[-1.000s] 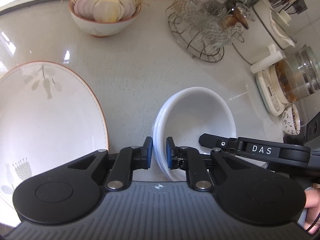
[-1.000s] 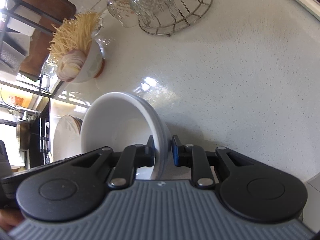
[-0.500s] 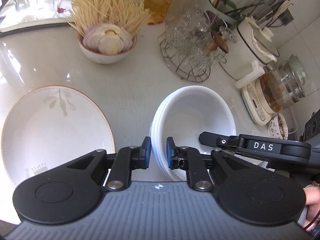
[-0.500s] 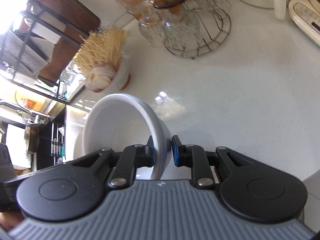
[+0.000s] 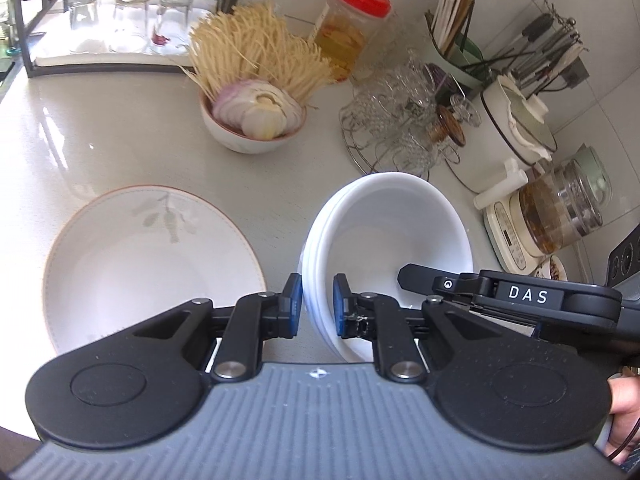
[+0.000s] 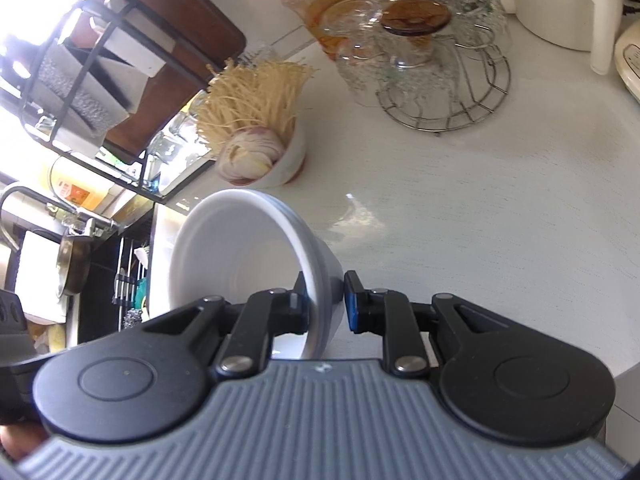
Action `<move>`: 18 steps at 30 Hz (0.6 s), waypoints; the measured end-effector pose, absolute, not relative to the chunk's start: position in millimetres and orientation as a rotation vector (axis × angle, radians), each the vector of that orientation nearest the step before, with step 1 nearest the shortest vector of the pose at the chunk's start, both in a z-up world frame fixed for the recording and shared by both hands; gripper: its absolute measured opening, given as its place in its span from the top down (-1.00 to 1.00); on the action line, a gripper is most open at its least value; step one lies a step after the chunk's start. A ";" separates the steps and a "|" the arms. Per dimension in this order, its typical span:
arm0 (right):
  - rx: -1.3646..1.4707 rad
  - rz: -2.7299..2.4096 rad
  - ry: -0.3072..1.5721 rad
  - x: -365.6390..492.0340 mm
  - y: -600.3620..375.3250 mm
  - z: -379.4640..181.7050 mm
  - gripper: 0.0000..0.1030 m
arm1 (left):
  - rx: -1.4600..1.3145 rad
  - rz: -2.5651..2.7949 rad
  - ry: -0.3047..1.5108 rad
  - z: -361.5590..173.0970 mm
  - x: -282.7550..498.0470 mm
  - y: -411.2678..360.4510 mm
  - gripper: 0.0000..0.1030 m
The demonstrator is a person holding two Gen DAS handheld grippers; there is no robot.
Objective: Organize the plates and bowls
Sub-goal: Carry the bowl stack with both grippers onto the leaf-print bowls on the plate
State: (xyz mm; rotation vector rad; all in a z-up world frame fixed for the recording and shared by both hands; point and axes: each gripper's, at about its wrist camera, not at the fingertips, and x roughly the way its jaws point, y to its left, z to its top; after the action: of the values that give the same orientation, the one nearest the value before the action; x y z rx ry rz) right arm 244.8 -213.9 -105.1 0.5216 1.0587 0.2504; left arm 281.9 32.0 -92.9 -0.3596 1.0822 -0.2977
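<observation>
While both grippers — left [image 5: 316, 306], right [image 6: 326, 302] — pinch opposite rims of the bowls [image 5: 384, 240] off the bench [image 6: 500, 208], we risk slipping — stack tilts.

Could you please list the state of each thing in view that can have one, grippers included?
Left gripper: shut on the white bowls' rim.
Right gripper: shut on the opposite rim.
White bowls: nested stack, held by both grippers.
Patterned plate: flat on the counter, empty.
Small bowl: upright, filled with noodles and sliced onion.
Red-lidded jar: upright, lid on.
Drinking glasses: upside down on the tray.
</observation>
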 end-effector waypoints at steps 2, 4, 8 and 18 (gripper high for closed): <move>0.512 0.259 1.058 245.9 -207.5 -102.9 0.60 | -0.368 -0.289 1.075 -91.7 280.0 38.0 0.66; 0.502 0.270 1.058 247.2 -200.8 -101.5 0.60 | -0.371 -0.281 1.068 -90.6 277.3 44.6 0.66; 0.481 0.293 1.060 247.9 -185.4 -98.3 0.59 | -0.378 -0.262 1.058 -89.4 272.3 61.6 0.66; 0.462 0.334 1.079 245.9 -145.6 -103.1 0.58 | -0.404 -0.213 1.053 -92.7 259.4 104.4 0.66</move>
State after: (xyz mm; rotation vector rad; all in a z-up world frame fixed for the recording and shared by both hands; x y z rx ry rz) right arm 245.9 -145.6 -103.1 0.4615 1.0793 0.3342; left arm 259.4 104.4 -92.7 -0.4043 1.0530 -0.2132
